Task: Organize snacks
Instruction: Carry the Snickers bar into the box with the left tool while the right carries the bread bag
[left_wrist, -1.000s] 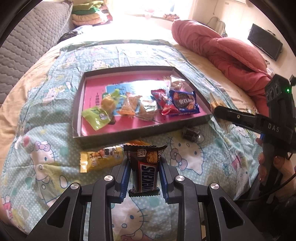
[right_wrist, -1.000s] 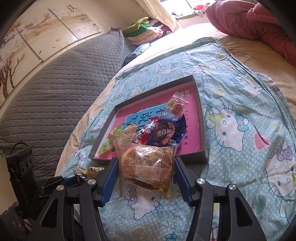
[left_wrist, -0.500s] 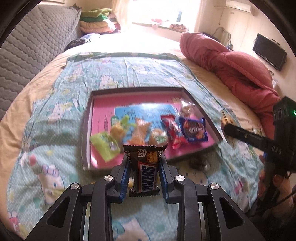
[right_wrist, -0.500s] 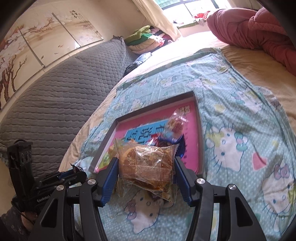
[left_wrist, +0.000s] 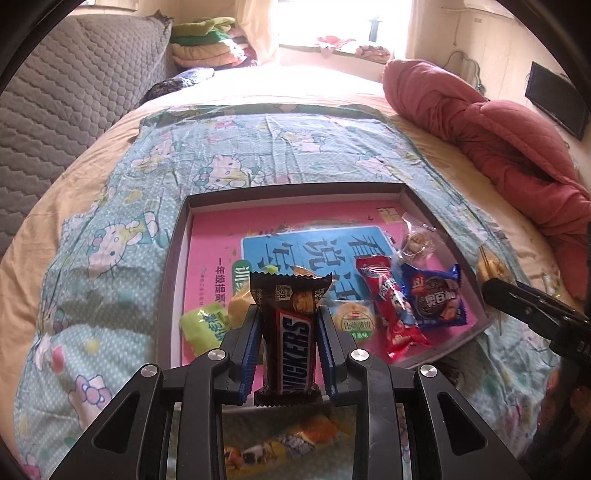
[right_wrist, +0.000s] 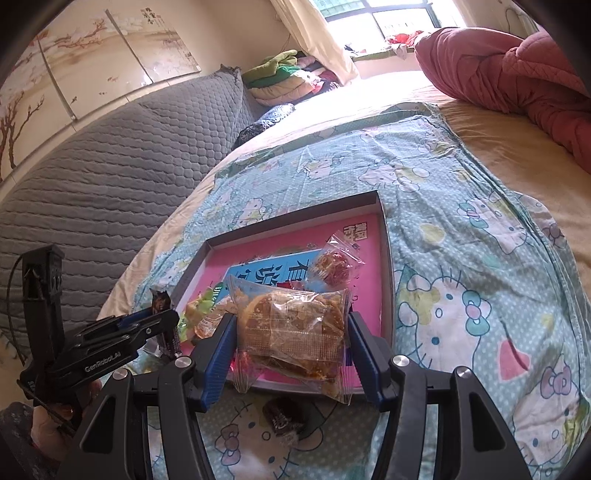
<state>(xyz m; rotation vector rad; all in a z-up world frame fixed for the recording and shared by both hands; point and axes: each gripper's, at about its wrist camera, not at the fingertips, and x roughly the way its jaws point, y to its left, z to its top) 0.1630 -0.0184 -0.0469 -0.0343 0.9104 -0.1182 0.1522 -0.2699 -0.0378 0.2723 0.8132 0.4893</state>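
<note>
Both grippers have come forward over the tray's (left_wrist: 173, 266) near rim. The left gripper (left_wrist: 290, 328) clamps a chocolate bar (left_wrist: 293, 339); the right gripper (right_wrist: 291, 332) clamps a clear-wrapped cake (right_wrist: 291, 332). The tray holds a blue cookie pack (left_wrist: 434, 299) and red packet (left_wrist: 391, 306) at 3 o'clock, green candy (left_wrist: 201, 325) at 9. Its 12 o'clock half is free.

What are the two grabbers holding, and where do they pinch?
Left gripper pinches the Snickers bar by its long sides. Right gripper pinches the clear-wrapped pastry by its two ends.
</note>
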